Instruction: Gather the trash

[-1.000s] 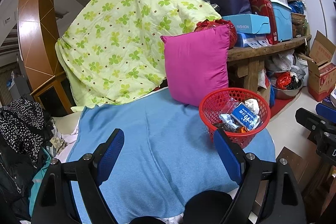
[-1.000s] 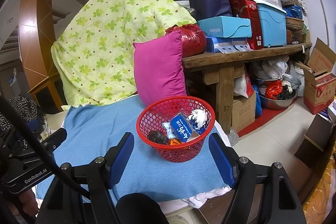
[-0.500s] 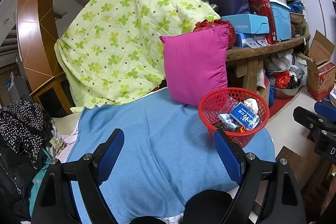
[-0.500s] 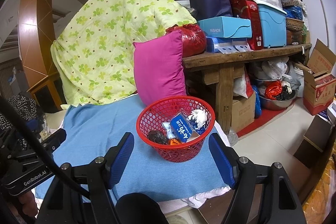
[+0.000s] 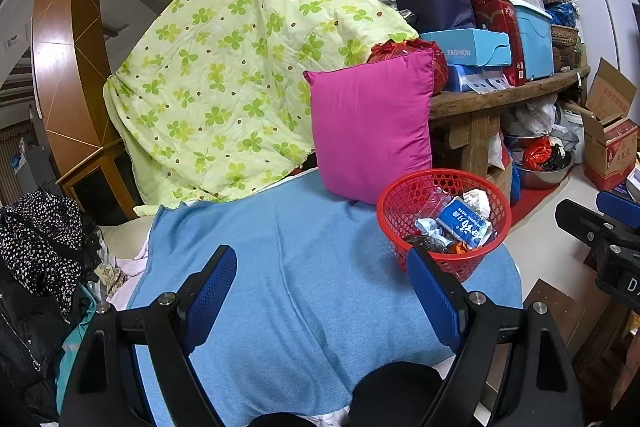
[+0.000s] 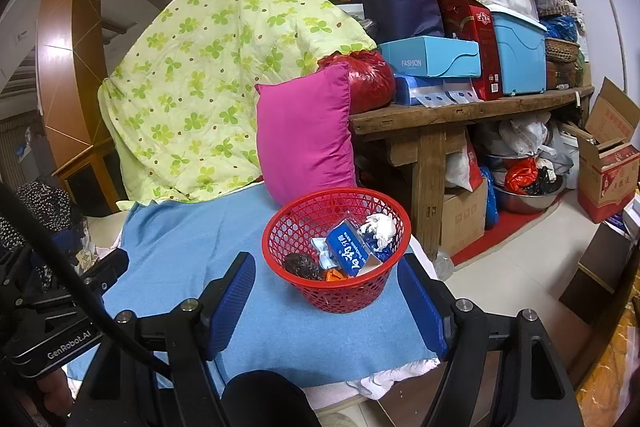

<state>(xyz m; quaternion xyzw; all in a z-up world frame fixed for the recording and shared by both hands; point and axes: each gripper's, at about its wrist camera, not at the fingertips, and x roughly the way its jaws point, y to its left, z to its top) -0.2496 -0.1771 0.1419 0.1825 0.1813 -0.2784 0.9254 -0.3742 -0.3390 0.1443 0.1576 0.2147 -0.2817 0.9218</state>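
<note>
A red mesh basket (image 5: 408, 187) (image 6: 296, 223) stands on a blue cloth (image 5: 304, 247) (image 6: 192, 239) near its right edge. Inside lie a blue packet (image 5: 464, 227) (image 6: 347, 249), crumpled white paper (image 6: 380, 227), a dark ball (image 6: 302, 264) and other scraps. My left gripper (image 5: 324, 291) is open and empty, held over the cloth left of the basket. My right gripper (image 6: 332, 301) is open and empty, held just in front of the basket.
A magenta pillow (image 5: 372, 123) leans behind the basket against a green clover quilt (image 5: 224, 87). A wooden bench (image 6: 460, 115) loaded with boxes stands to the right, with bags and a metal bowl (image 6: 528, 195) beneath. Cardboard boxes (image 6: 608, 163) sit on the floor.
</note>
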